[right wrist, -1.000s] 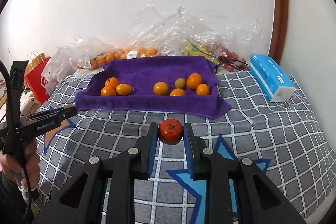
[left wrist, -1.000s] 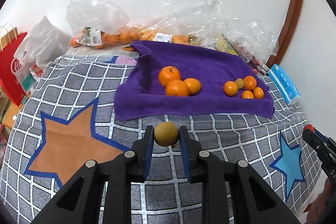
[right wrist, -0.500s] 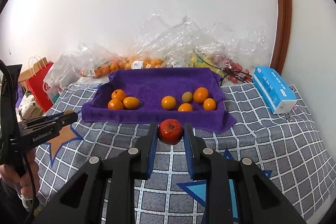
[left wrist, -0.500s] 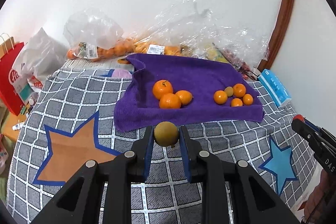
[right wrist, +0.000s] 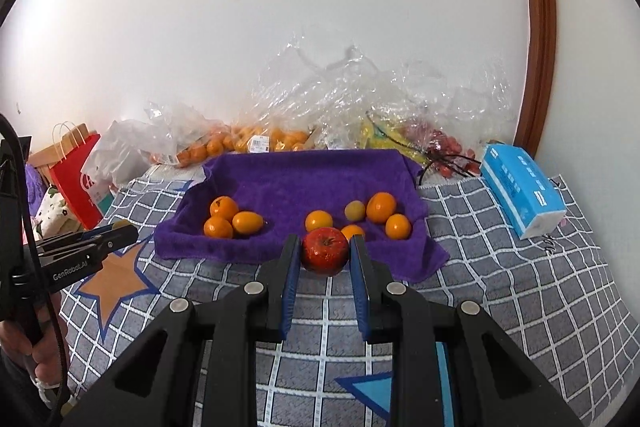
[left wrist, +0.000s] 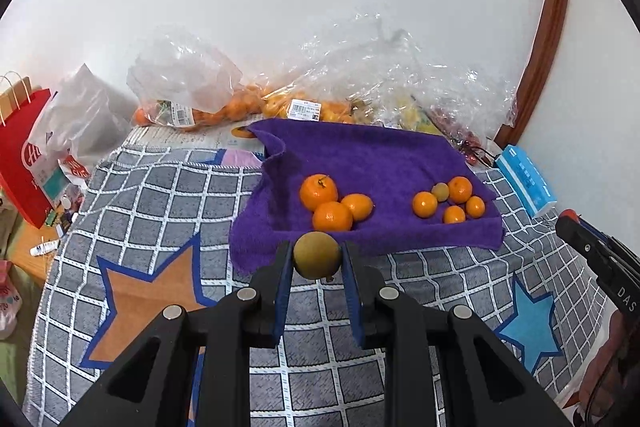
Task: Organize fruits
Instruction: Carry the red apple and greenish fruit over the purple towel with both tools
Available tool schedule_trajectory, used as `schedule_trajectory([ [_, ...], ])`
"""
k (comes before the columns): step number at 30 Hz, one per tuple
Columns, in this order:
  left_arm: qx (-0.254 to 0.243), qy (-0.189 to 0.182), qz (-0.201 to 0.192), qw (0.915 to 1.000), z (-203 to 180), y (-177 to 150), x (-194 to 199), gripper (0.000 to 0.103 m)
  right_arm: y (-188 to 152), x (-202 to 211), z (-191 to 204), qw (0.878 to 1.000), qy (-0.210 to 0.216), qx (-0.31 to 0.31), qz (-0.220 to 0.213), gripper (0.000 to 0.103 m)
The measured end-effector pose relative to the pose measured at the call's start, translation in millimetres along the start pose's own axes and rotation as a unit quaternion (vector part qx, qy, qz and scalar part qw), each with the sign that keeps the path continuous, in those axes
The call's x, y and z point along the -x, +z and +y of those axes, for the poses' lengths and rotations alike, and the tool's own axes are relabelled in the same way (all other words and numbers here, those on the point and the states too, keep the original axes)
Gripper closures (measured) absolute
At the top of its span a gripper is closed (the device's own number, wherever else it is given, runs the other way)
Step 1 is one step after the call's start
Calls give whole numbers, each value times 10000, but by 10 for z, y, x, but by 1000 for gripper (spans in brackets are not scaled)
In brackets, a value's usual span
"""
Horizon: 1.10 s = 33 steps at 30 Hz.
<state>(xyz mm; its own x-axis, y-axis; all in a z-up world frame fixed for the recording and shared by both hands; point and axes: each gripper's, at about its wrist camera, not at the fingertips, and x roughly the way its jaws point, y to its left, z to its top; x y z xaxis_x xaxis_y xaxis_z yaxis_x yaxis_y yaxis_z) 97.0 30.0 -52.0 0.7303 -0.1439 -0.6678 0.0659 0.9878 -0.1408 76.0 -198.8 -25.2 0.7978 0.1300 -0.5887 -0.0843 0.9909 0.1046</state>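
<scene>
In our left gripper (left wrist: 318, 261) the jaws are clenched on a round yellow-green fruit (left wrist: 318, 255), pinched at its sides between the blue pads. It is nearly a ball, so we can name no long axis; a small stub shows at its lower right. It hangs above the near edge of the purple towel (left wrist: 360, 159), over the checked blanket (left wrist: 160, 195).

Our right gripper (right wrist: 325, 259) is likewise clenched, on a red apple (right wrist: 325, 250) whose dimple faces up and toward the towel. The apple is held above the towel's near edge, in front of the right-hand cluster.

Both tools tilt downward toward the towel, and each shows at the edge of the other's view; a hand (right wrist: 28, 343) grips the left one's handle.

On the towel, three oranges (left wrist: 330, 205) lie touching at its left-centre, and a cluster of smaller oranges (left wrist: 448, 203) with one pale green fruit (left wrist: 440, 191) lies to its right. Behind the towel, plastic bags (left wrist: 192, 95) of fruit lean on the wall; a blue tissue pack (left wrist: 528, 183) lies right of the towel and a red paper bag (left wrist: 24, 155) far to its left.
</scene>
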Motion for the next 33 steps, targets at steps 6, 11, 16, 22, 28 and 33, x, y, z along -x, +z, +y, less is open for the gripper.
schedule_trajectory([
  [6, -38, 112, -1, 9999, 8, 82, -15, 80, 76, -111, -33, 10000, 53, -38, -7, 78],
  [11, -37, 143, 19, 9999, -10, 134, -75, 80, 141, -206, -74, 10000, 57, -8, -21, 78],
  [16, -70, 143, 39, 9999, -30, 197, -175, 80, 201, -306, -159, 10000, 31, -57, -65, 78],
  [22, 53, 182, 84, 9998, 79, 261, -309, 80, 268, -483, -230, 9999, 47, -79, -85, 78],
  [28, 268, 172, 144, 9994, 229, 351, -476, 80, 353, -689, -269, 9999, 70, -30, -122, 78],
  [33, 431, 5, 196, 9989, 248, 455, -643, 80, 417, -865, -307, 9999, 116, 17, -101, 78],
])
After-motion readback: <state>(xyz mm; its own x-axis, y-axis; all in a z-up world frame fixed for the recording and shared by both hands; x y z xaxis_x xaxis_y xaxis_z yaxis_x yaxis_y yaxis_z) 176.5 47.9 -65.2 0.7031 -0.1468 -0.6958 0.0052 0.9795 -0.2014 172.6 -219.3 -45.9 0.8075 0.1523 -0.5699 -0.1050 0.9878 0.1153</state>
